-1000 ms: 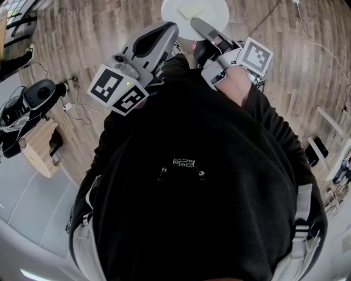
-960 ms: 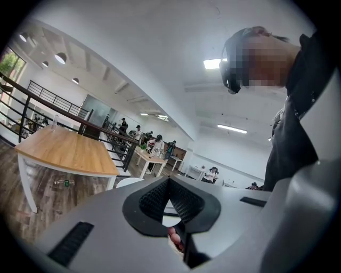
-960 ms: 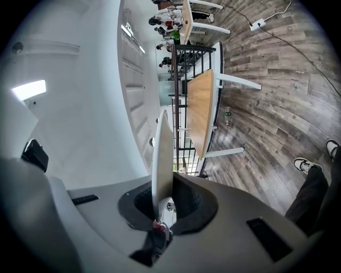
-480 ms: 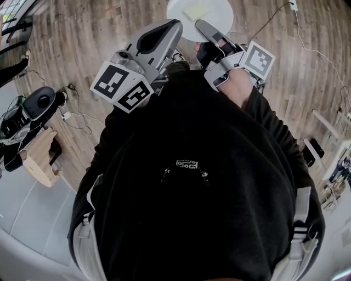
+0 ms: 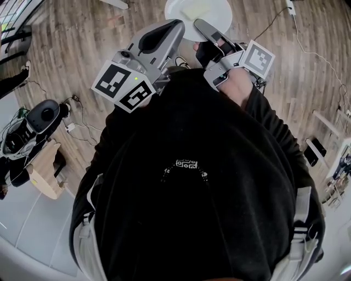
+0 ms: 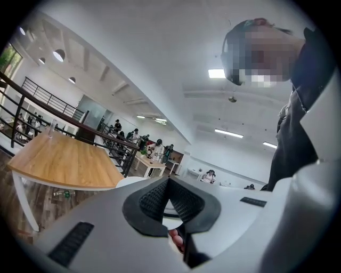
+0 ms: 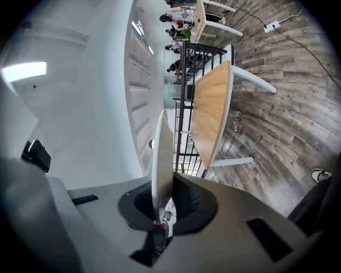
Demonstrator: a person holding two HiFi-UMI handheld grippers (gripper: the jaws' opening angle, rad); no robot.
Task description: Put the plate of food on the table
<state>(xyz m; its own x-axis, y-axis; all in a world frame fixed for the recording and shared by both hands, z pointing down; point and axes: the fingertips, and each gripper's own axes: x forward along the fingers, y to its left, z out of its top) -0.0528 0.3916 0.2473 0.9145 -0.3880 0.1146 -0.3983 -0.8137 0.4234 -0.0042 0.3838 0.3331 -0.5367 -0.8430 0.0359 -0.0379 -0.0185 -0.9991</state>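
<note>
A white plate (image 5: 198, 15) carrying a pale yellow piece of food (image 5: 194, 9) is held out over the wooden floor at the top of the head view. My right gripper (image 5: 199, 25) is shut on the plate's near rim. In the right gripper view the plate (image 7: 162, 152) stands edge-on between the pads (image 7: 184, 200). My left gripper (image 5: 176, 26) is raised beside the plate's left edge, its pads (image 6: 154, 197) meeting at the tips with nothing between them. A wooden-topped table (image 6: 64, 160) with white legs stands ahead, and the same table (image 7: 210, 112) shows in the right gripper view.
A black railing (image 6: 58, 106) runs behind the table. Cables and a power strip (image 5: 290, 7) lie on the floor at the right. A black wheeled device (image 5: 41, 116) and a wooden stool (image 5: 45, 174) stand at the left. Seated people are at far tables (image 6: 146, 157).
The floor and the things at the left have slid down and left in the head view. The plate stays clamped in my right gripper, and both grippers keep their places.
</note>
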